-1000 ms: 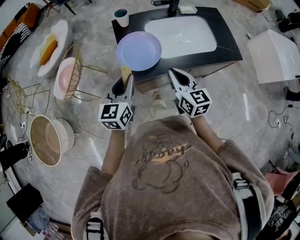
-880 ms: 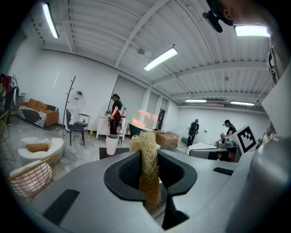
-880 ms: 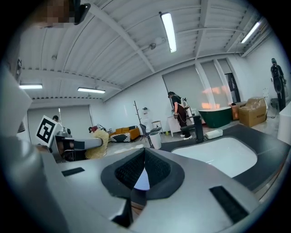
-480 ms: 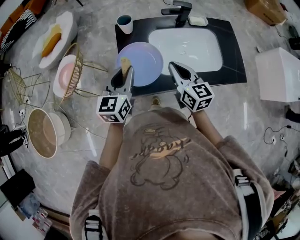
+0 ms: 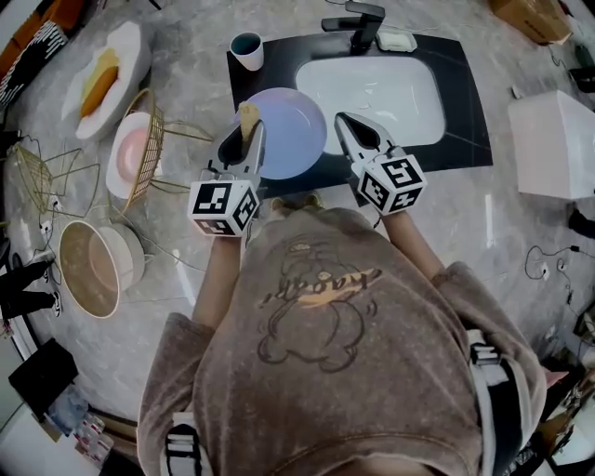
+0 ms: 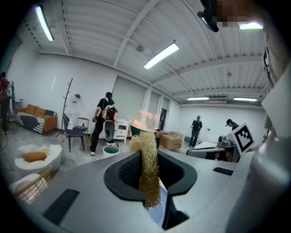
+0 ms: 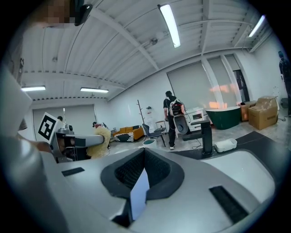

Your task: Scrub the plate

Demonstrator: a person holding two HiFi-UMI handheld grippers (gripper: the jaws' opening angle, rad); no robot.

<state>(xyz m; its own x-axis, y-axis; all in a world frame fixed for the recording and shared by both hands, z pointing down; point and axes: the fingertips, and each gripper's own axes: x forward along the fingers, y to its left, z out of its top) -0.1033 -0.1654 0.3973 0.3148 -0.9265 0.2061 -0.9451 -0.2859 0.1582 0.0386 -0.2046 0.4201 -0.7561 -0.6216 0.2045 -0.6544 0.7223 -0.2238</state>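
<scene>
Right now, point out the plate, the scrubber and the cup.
plate point(image 5: 290, 135): head view, bare middle of its face.
scrubber point(image 6: 149, 164): left gripper view, its fibrous middle.
cup point(image 5: 249, 59): head view, its white wall.

1. The plate point(image 5: 288, 125) is a plain pale lavender.
2. The scrubber point(image 5: 248, 117) is straw-yellow, with a rough fibrous weave.
3. The left gripper point(image 5: 240, 147) and right gripper point(image 5: 348, 125) are grey with black lining in the jaws. Each cube carries black-and-white square markers.
4. The sink point(image 5: 381, 93) is white, set in a black counter point(image 5: 465, 130), with a black faucet point(image 5: 358, 19).
5. The cup point(image 5: 247, 46) is white outside and teal inside.
6. The floor point(image 5: 186, 279) is grey marble with pale veins.
7. The wire rack point(image 5: 149, 139) is gold, and the dish point(image 5: 128, 153) in it is pink.
8. The person's top point(image 5: 344, 390) is mottled grey-brown, with a darker bear outline and orange lettering.
9. The white platter point(image 5: 138, 51) holds something orange point(image 5: 98, 79).
</scene>
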